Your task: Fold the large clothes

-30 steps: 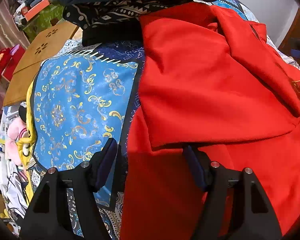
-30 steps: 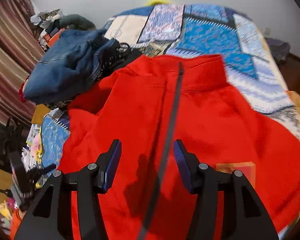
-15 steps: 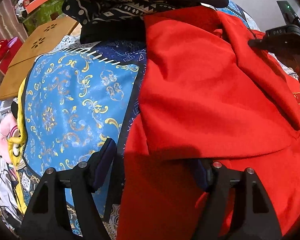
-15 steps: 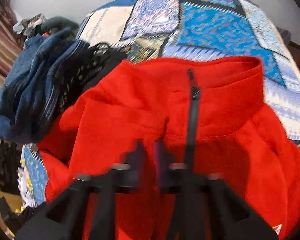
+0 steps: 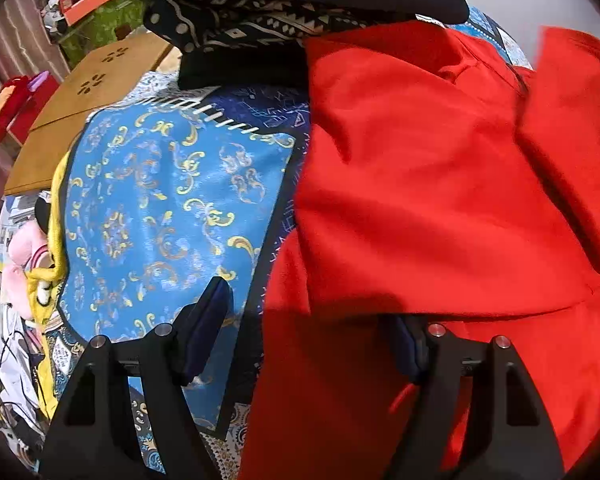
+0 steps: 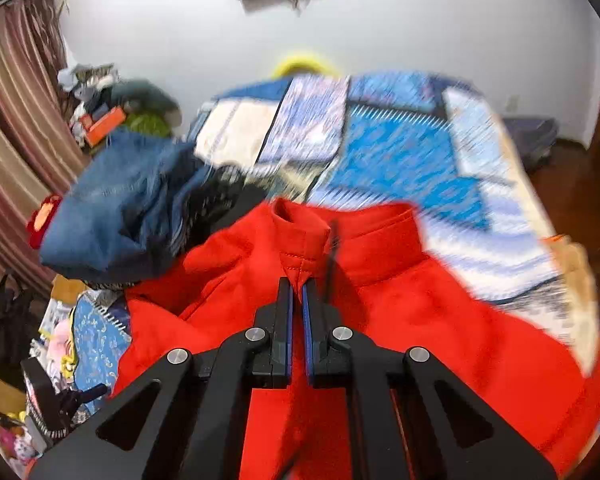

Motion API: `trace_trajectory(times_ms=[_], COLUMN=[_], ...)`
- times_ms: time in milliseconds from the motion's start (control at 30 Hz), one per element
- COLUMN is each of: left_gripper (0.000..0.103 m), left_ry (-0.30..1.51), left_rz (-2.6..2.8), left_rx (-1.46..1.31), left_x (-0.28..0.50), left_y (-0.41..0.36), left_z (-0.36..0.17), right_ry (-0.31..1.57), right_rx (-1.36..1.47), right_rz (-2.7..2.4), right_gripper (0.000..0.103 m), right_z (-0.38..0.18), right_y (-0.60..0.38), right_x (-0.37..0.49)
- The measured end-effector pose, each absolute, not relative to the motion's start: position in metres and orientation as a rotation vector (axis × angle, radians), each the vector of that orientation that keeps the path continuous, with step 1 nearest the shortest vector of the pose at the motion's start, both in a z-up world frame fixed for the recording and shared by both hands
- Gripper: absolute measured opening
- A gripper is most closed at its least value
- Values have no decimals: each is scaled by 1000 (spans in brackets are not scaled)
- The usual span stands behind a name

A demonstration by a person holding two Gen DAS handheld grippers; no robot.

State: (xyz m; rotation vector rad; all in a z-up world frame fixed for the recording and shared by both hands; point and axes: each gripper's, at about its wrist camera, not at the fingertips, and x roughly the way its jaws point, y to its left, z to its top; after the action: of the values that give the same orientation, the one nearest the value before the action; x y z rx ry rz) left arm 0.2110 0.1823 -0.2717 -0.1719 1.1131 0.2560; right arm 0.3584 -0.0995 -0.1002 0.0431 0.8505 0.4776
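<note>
A red zip-up jacket (image 5: 420,200) lies on the patterned bedspread, one sleeve folded across its body. In the right wrist view my right gripper (image 6: 296,286) is shut on the red jacket (image 6: 440,320) just below the collar, beside the dark zipper, and holds that part raised off the bed. My left gripper (image 5: 312,320) stands open over the jacket's left edge. Its left finger (image 5: 212,312) is over the blue bedspread. The right finger (image 5: 408,348) has its tip hidden under the folded sleeve.
A stack of dark and patterned folded clothes (image 5: 300,20) sits at the far edge, with blue denim (image 6: 112,208) on top. The blue patchwork bedspread (image 5: 160,208) covers the bed. A brown board (image 5: 88,92) and toys lie off the left side.
The right gripper went from open over the zipper to shut on the jacket near the collar and rose, lifting the collar. The left gripper barely shifted.
</note>
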Motion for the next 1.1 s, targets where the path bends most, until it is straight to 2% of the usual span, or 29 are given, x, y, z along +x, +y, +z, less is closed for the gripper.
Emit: trace_trajectory(times_ms=[100,233,700,900,1067,1100], left_gripper=[72,72,74,74,74,74], left_ry=[1100,1088,1118,1101,1033,1018], left_rz=[274,301,309,224,168,159], left_rx=[-187,-215,-143,-48,-41,-47], left_x=[205,200,191,175,174,176], left_y=[188,197,178,152,134,130], left_z=[-268,-267,-265,-239,-205,-198], right_ry=[814,809,978,1007,972,958], right_rx=[74,112,218,233,256,263], right_rz=[439,374,220,244,255,252], right_gripper=[4,4,5,13,31,37], right_z=[-81,-81,-146,-145,-135,-130], right_y=[-131,-167,-255,-267,-280,-284], right_x=[339,322,264,250,241,240])
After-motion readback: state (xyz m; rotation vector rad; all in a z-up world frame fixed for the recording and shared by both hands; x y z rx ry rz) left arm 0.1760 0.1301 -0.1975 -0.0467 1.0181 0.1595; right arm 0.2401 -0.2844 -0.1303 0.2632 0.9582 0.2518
